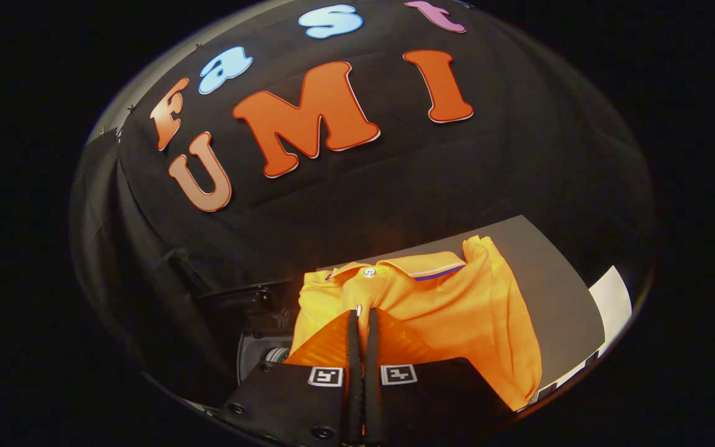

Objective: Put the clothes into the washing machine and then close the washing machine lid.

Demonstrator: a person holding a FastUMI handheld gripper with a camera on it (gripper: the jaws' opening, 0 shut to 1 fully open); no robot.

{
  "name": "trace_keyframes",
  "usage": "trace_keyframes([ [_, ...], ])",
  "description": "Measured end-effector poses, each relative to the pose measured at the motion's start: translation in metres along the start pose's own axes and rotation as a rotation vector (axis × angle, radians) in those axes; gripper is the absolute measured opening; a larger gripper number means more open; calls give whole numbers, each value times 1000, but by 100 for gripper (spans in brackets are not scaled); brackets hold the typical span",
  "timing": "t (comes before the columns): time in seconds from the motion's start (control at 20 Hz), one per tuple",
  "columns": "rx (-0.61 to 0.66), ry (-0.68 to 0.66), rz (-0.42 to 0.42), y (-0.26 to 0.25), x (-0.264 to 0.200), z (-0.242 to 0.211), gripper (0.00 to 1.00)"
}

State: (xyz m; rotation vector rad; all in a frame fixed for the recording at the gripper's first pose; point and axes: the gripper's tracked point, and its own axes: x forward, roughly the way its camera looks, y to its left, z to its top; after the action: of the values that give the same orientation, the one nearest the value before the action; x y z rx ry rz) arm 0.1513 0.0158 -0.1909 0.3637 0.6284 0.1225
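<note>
At the near edge of the grey worktop (550, 273), hung the orange polo shirt (457, 310) off the gripper (362, 313), fingers pressed together on its placket; lifted beside the washing machine (261, 354), dark opening just left

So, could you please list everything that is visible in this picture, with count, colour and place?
polo shirt: one, orange, with a white button and a striped collar, hanging from the fingers and draped just ahead of them
washing machine: one, dark, open at the top, beside the shirt and below it
surface: one, grey, behind the shirt
sheet: one, white, at the far edge of the grey surface
fingers: two, black, closed on a fold of the shirt near its button placket
</note>
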Motion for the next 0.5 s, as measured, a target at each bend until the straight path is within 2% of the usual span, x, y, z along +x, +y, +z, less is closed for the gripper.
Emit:
trace_keyframes([
  [0.2,2,-22,92,70,-24,11,9],
  [0.5,2,-21,196,165,-25,-2,9],
])
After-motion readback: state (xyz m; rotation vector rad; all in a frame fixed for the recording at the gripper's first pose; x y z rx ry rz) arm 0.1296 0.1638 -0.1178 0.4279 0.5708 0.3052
